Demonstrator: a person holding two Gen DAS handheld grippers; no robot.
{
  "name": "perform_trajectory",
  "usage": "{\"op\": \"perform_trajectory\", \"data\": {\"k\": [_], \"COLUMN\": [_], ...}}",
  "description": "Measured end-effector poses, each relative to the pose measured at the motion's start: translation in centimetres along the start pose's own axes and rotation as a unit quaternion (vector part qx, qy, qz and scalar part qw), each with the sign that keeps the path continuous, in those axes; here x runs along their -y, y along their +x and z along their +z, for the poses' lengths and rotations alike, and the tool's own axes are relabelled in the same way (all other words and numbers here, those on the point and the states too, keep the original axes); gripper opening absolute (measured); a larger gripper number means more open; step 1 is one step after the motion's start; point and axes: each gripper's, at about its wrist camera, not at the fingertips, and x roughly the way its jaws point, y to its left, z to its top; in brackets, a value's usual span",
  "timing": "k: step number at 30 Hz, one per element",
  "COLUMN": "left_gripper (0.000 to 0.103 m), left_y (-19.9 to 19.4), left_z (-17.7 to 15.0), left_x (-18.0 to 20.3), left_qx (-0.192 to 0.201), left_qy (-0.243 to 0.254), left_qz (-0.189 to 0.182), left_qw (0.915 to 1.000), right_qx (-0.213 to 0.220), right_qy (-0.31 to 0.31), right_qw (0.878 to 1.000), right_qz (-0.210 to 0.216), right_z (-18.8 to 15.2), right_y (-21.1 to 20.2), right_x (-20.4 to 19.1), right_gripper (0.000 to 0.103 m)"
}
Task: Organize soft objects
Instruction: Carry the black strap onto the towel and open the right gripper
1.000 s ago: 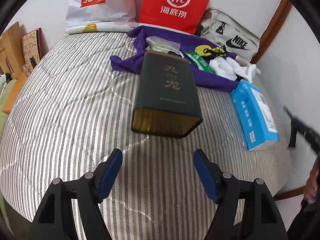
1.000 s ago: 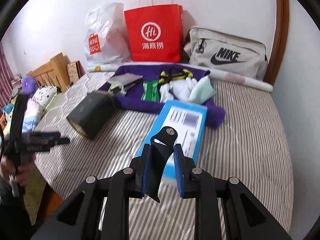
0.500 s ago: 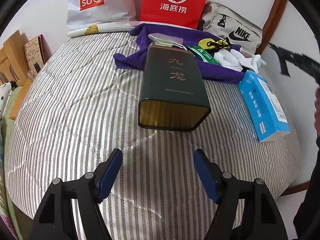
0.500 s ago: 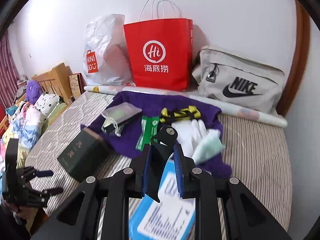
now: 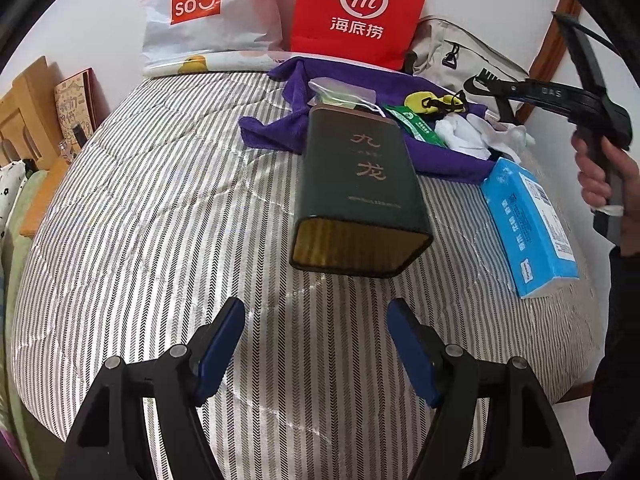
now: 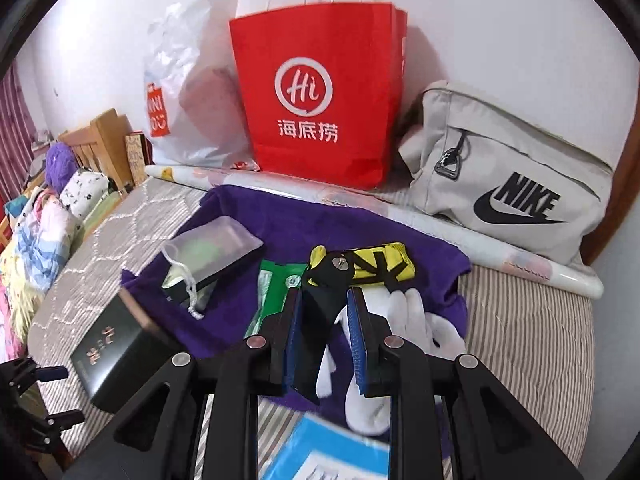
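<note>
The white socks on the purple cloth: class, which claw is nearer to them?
Right. The right claw hovers directly over the white socks; the left claw sits back beyond the dark green tin.

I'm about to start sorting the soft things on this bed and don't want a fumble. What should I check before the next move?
1. Left gripper open, nothing between its jaws: ok.
2. Right gripper free to pick: not ok, it is shut on a black bracket.
3. White gloves uncovered, just ahead of the right gripper: ok.
4. Dark green tin clear of the purple towel: cannot tell, its far end meets the towel's edge.
5. Red paper bag upright against the wall: ok; whether it has room inside, cannot tell.
</note>
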Motion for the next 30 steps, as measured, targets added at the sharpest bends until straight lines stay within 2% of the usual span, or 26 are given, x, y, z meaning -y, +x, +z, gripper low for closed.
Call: {"op": "perform_trajectory", "data": {"k": [11, 24, 26, 28, 30], "left_gripper": [0.072, 0.072, 0.072, 0.072, 0.072], "left_y": [0.7, 0.7, 0.6, 0.3, 0.0], "left_z": [0.4, 0.6, 0.6, 0.6, 0.5], "left_x": [-0.8, -0.8, -0.7, -0.6, -0.4], "left_qx": [-0.006, -0.002, -0.004, -0.001, 0.003], "left_qy": [-0.010, -0.011, -0.010, -0.008, -0.005], "left_qz": [-0.003, -0.019, -0.021, -0.022, -0.021], "left_qw": [0.9999, 0.9998, 0.9997, 0.9997, 0.9998], "right_qx": [-0.040, -0.075, -0.075, -0.073, -0.068], "right_qy": [-0.005, -0.016, -0.016, -0.019, -0.019], "right_qw": [0.999, 0.996, 0.996, 0.996, 0.996], "right_qz": [-0.035, -0.046, -0.049, -0.053, -0.057], "right_z": [0.5, -0.2, -0.2, -0.2, -0.2], "right_y": [4.8, 6.7, 6.6, 6.1, 5.3], "right_x": [1.3, 1.5, 1.5, 1.4, 1.1], "right_gripper": [0.024, 0.029, 0.032, 0.040, 0.059]}}
